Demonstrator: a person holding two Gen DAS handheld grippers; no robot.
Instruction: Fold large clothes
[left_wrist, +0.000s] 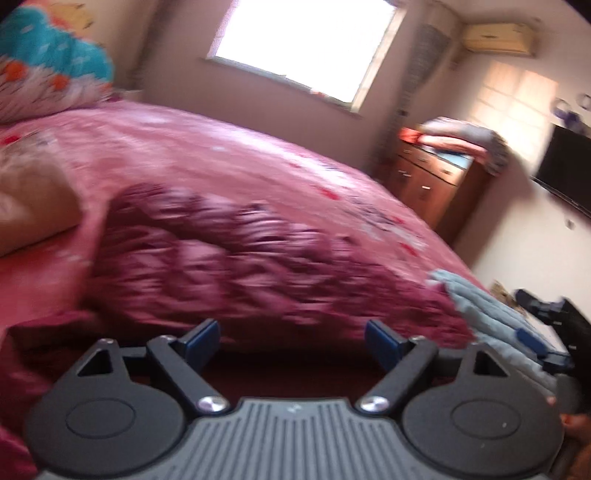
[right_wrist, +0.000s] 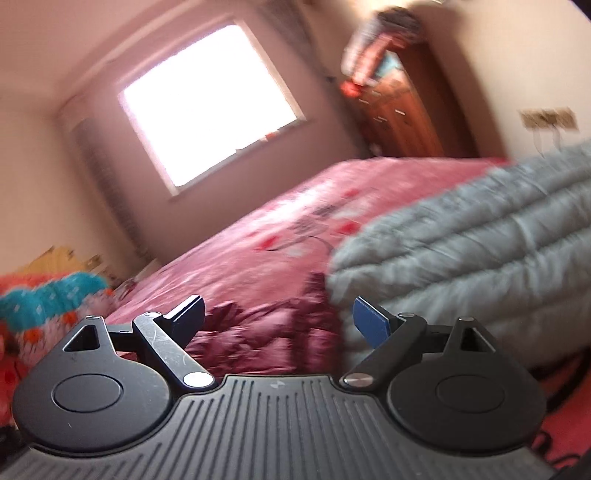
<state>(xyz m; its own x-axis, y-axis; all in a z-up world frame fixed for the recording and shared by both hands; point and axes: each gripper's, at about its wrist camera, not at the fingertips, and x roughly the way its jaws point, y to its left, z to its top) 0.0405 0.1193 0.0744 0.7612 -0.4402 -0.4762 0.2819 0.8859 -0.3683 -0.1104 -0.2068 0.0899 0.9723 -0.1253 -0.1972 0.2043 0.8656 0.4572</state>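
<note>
Jaws apart, pink bed, window

Bed covered by pink patterned spread. Lying on it: maroon quilted garment, grey padded jacket, colourful pillows at the head

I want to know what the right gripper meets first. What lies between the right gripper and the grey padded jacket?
In the right wrist view, nothing lies between the open right gripper and the grey jacket; its edge starts by the blue pad.
</note>
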